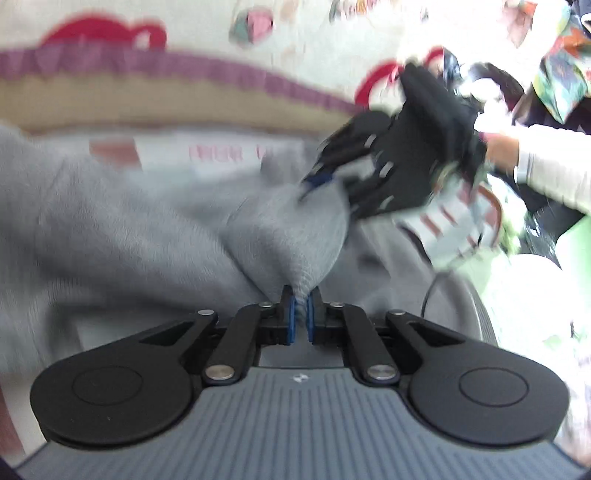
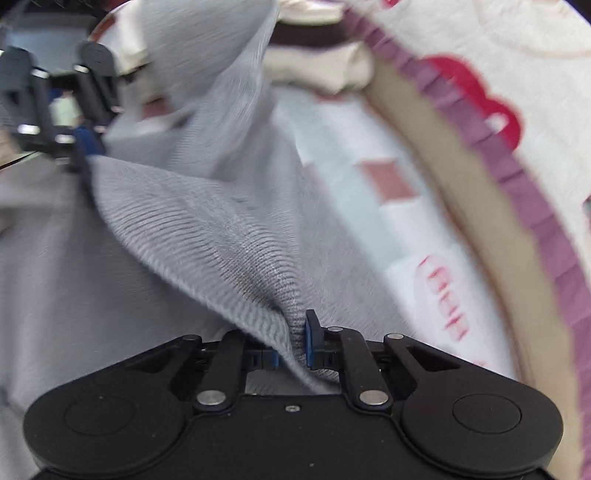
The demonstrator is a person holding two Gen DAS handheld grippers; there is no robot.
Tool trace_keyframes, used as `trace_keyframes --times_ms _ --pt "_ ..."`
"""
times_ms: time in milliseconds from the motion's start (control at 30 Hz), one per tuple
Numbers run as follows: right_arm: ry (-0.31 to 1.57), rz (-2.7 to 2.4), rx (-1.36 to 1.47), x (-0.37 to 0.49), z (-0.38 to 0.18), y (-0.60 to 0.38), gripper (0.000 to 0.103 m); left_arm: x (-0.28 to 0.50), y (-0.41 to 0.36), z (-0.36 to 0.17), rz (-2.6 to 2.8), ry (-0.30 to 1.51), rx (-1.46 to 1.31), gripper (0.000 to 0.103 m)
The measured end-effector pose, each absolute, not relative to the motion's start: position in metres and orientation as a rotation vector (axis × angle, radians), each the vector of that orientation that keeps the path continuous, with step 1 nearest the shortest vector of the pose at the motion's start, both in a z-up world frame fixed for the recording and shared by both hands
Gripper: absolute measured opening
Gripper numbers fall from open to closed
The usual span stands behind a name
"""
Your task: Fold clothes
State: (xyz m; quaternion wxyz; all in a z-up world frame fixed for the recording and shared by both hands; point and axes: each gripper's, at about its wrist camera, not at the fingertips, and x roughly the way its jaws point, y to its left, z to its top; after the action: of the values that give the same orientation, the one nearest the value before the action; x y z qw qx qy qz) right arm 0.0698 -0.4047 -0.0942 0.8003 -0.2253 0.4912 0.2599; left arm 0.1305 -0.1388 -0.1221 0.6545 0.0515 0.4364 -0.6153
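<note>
A grey knit garment spreads over a patterned sheet and hangs between both grippers. My left gripper is shut on a ribbed edge of it, the cloth bunched between the blue pads. In the left wrist view my right gripper is at the upper right, pinching the same ribbed band. In the right wrist view my right gripper is shut on the ribbed hem of the grey garment, and my left gripper holds the cloth at the far left. Both views are blurred by motion.
The sheet under the garment is white with red shapes, a purple band and a tan stripe. A hand in a white sleeve holds the right gripper. Colourful cloth lies at the far right, with a folded white item beyond the garment.
</note>
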Motion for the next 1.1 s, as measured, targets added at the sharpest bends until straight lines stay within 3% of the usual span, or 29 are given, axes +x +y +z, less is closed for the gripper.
trace_keyframes --times_ms 133,433,533,600,833,967,1067,1100 --pt "1.152 0.61 -0.444 0.063 -0.108 -0.407 0.014 0.123 -0.147 -0.139 -1.297 1.022 0.236 0.002" --pt "1.178 0.536 -0.075 0.084 -0.118 -0.438 0.014 0.084 -0.157 -0.107 -1.293 0.622 0.398 0.01" --pt "1.191 0.531 -0.045 0.084 -0.119 -0.44 0.014 0.083 -0.167 -0.099 -1.297 0.558 0.373 0.024" --pt "1.202 0.531 -0.04 0.085 -0.12 -0.44 0.014 0.083 -0.173 -0.096 -1.313 0.533 0.344 0.043" --pt "1.252 0.575 0.01 0.09 -0.116 -0.447 0.015 0.096 -0.213 -0.127 -1.247 0.556 0.5 0.051" --pt "1.282 0.592 0.028 0.091 -0.116 -0.451 0.015 0.12 -0.229 -0.143 -1.201 0.606 0.465 0.062" --pt "1.3 0.602 0.015 0.091 -0.115 -0.449 0.015 0.138 -0.23 -0.143 -1.23 0.67 0.319 0.06" --pt "1.305 0.606 0.013 0.091 -0.115 -0.449 0.016 0.143 -0.229 -0.143 -1.267 0.698 0.271 0.046"
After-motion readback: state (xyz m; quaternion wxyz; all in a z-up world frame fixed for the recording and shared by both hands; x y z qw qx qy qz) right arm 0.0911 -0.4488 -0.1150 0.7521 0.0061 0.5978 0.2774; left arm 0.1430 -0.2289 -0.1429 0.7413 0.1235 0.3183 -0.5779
